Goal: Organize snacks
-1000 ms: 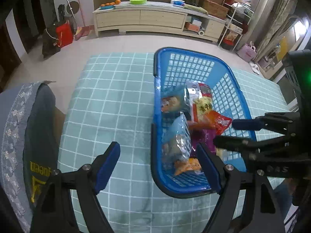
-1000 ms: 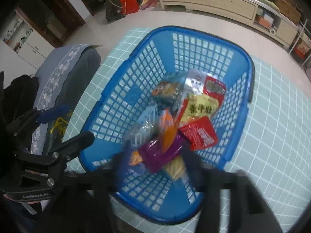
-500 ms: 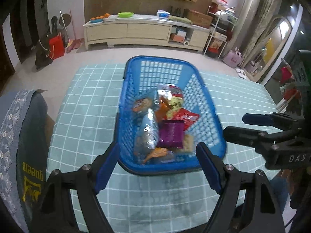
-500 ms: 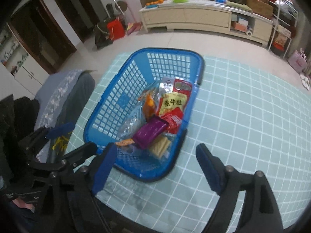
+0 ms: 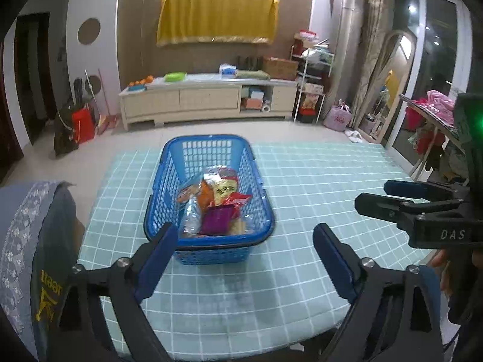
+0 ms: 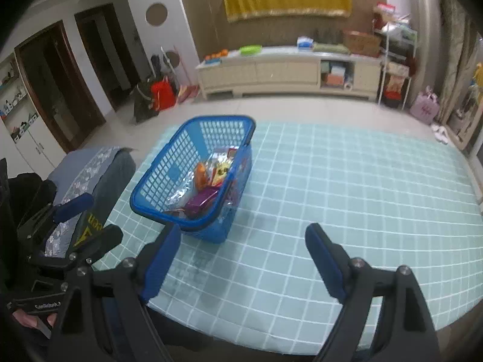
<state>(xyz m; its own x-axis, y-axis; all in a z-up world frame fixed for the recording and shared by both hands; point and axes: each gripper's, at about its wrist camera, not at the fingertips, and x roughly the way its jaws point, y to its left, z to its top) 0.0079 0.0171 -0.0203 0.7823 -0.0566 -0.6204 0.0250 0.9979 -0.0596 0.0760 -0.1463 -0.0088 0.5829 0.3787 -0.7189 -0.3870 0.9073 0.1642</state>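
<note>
A blue plastic basket (image 5: pixel 169 178) stands on the table's left half and holds several snack packets, among them a purple pack (image 5: pixel 215 223), a red pack (image 5: pixel 238 200) and a clear bag (image 5: pixel 190 220). It also shows in the right wrist view (image 6: pixel 169 175). My left gripper (image 5: pixel 243 259) is open and empty, just short of the basket's near end. My right gripper (image 6: pixel 241 262) is open and empty, to the right of the basket above the tablecloth. It shows at the right edge of the left wrist view (image 5: pixel 389 196).
The table wears a light-green checked cloth (image 5: pixel 317 187). A chair with a grey-blue cover (image 5: pixel 33 241) stands at the table's left side. A long cream sideboard (image 5: pixel 208 99) lines the far wall. A clothes rack (image 5: pixel 434 120) stands at the right.
Both grippers have pulled back and up from over the basket toward the table's near edge. The basket now looks smaller and farther away. Both stay open and empty.
</note>
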